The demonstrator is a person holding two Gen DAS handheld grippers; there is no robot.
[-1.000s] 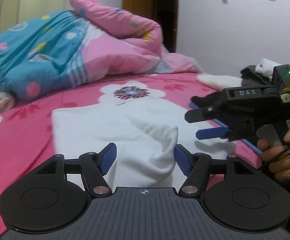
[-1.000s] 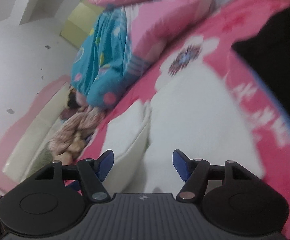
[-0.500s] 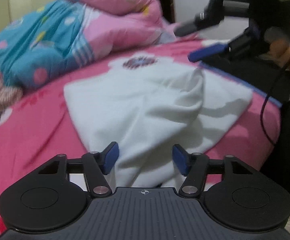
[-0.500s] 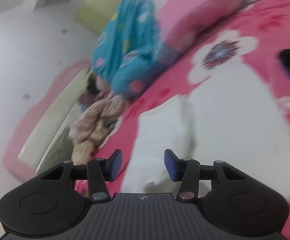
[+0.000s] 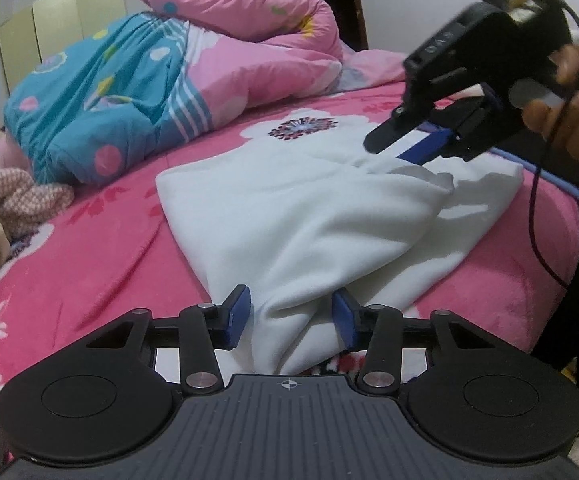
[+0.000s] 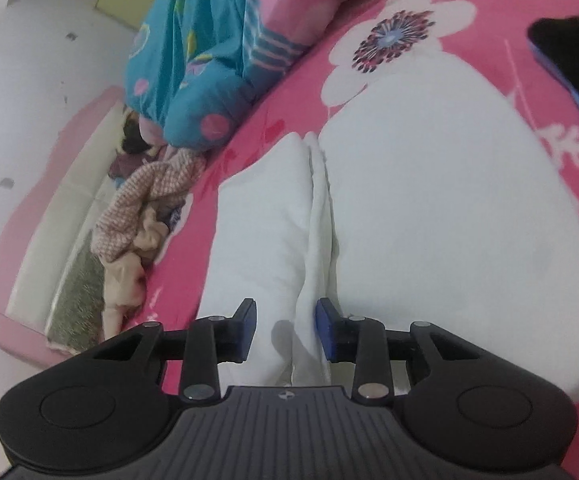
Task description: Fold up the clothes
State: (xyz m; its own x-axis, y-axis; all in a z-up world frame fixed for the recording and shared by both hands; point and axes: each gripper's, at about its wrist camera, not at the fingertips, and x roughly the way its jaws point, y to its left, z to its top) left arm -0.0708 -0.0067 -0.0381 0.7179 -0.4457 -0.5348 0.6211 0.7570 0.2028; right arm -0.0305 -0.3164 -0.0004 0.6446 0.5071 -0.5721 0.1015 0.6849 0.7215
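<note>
A white garment [image 5: 297, 208] lies partly folded on the pink flowered bed [image 5: 89, 248]. My left gripper [image 5: 289, 318] hangs low over its near end. Its jaws are closing around a raised fold of the white cloth, and the blue pads stand close beside the fold without clearly squeezing it. Further right, my right gripper [image 5: 389, 152], held by a hand [image 5: 569, 112], reaches the garment's far corner. In the right wrist view this right gripper [image 6: 285, 320] is closing around a ridge of the white garment [image 6: 429, 200], with the cloth between its pads.
A bunched pink and blue quilt [image 5: 149, 92] fills the back of the bed. A heap of knitted clothes [image 5: 5, 200] lies at the left edge by the padded headboard [image 6: 49, 220]. A dark garment [image 6: 569, 40] lies beyond the white one. A pale wardrobe [image 5: 61, 32] stands behind.
Both pairs of jaws have narrowed around white cloth. The right gripper swung up, then came down onto the garment's far corner. The left gripper sank closer to the near fold.
</note>
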